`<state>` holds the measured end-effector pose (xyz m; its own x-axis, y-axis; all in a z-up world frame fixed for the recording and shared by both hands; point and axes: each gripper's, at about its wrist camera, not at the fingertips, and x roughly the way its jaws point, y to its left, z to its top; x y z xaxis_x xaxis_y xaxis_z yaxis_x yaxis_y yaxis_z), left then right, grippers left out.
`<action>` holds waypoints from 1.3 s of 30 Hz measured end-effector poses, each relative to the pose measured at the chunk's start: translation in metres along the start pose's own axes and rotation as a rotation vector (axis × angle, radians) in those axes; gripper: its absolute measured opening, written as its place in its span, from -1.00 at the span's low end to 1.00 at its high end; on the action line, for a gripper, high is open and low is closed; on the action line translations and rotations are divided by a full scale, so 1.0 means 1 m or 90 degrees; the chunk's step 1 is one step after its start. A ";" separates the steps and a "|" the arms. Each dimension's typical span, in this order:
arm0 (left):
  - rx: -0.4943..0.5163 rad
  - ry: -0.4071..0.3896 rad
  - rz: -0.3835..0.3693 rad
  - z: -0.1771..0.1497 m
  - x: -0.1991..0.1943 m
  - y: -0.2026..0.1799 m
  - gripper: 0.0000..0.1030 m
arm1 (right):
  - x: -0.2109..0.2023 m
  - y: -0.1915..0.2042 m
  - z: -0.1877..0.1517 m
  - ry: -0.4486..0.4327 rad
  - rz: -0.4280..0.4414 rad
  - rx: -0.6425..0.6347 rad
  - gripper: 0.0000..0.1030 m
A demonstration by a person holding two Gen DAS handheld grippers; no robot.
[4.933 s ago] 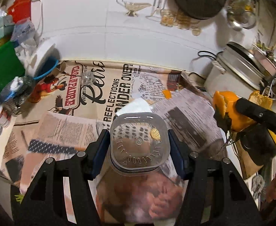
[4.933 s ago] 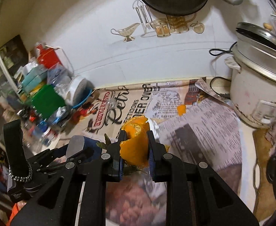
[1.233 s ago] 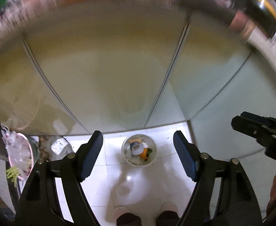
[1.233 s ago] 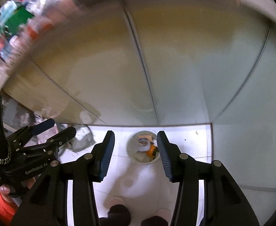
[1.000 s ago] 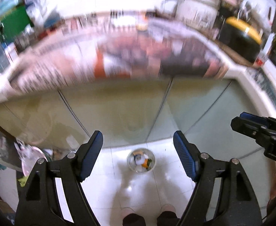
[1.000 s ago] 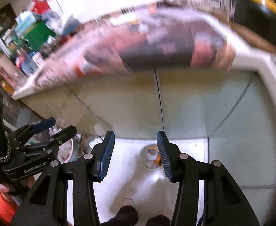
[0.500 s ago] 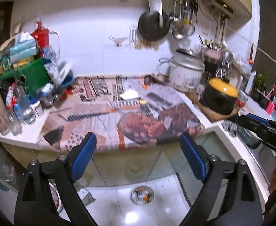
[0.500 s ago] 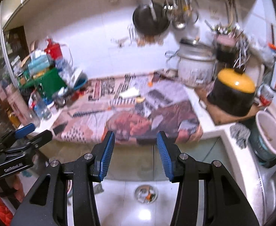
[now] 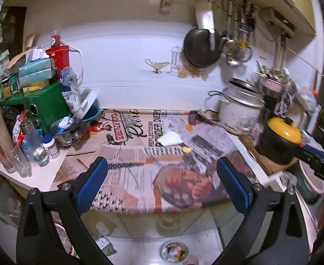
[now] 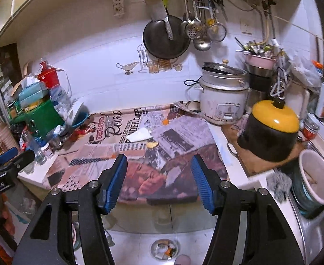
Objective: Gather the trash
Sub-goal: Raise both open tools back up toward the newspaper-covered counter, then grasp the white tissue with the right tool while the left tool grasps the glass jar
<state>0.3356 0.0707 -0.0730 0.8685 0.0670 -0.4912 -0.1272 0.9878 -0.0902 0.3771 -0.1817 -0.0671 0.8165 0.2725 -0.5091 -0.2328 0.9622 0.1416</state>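
Both sets of blue-padded fingers are empty right now. The left gripper (image 9: 160, 183) has its jaws spread wide and opening further, nothing between them. The right gripper (image 10: 158, 182) is about half spread and its jaws are opening too, also with nothing in them.

Straight past the fingertips is the newspaper-covered counter (image 10: 126, 154), and that's where the trash is. Closest is a small yellowish peel scrap (image 10: 152, 144), curled, lying flat on the paper. Just beyond it is a crumpled white paper tissue (image 10: 140, 135), and further back near the white rice cooker (image 10: 222, 99) sits a tiny orange peel bit (image 10: 165, 121).

Handling guess: all three look feather-light. The tissue should be soft and squash easily, so pinching the raised crumpled middle seems safest. The peel scraps are probably stiffer but a bit slick and low-lying, so I'd come down from above and close across the curled edge. The main risk is grabbing the newspaper sheet along with them.

Down on the white tiled floor, below the counter edge, is the small round metal bin (image 10: 165, 248) with scraps already in it, so that's where things go.
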 end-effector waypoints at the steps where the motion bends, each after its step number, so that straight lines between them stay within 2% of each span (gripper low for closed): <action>1: -0.007 0.000 0.004 0.005 0.008 -0.001 0.93 | 0.011 -0.005 0.007 0.002 0.006 -0.004 0.09; 7: -0.053 0.013 0.066 0.036 0.072 -0.009 0.93 | 0.078 -0.024 0.049 0.046 0.058 -0.048 0.09; 11: -0.084 0.013 0.095 0.046 0.104 -0.008 0.93 | 0.124 -0.025 0.061 0.074 0.080 -0.086 0.10; 16: -0.099 0.041 0.129 0.056 0.146 0.007 0.93 | 0.187 -0.018 0.069 0.128 0.116 -0.076 0.17; 20: -0.113 0.057 0.147 0.063 0.181 0.037 0.93 | 0.239 -0.004 0.073 0.169 0.141 -0.059 0.19; 25: -0.115 0.085 0.132 0.078 0.239 0.087 0.93 | 0.310 0.017 0.071 0.218 0.114 -0.039 0.19; 32: -0.095 0.159 0.105 0.090 0.334 0.144 0.93 | 0.419 0.033 0.056 0.316 0.077 0.025 0.19; 36: -0.080 0.200 0.090 0.087 0.386 0.163 0.93 | 0.464 0.037 0.045 0.355 0.057 0.066 0.19; 39: -0.072 0.222 0.077 0.086 0.420 0.172 0.93 | 0.481 0.040 0.039 0.374 0.040 0.083 0.19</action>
<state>0.7196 0.2809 -0.2201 0.6311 0.1112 -0.7677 -0.2874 0.9528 -0.0982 0.7809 -0.0119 -0.2736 0.3653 0.3181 -0.8749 -0.1739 0.9466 0.2716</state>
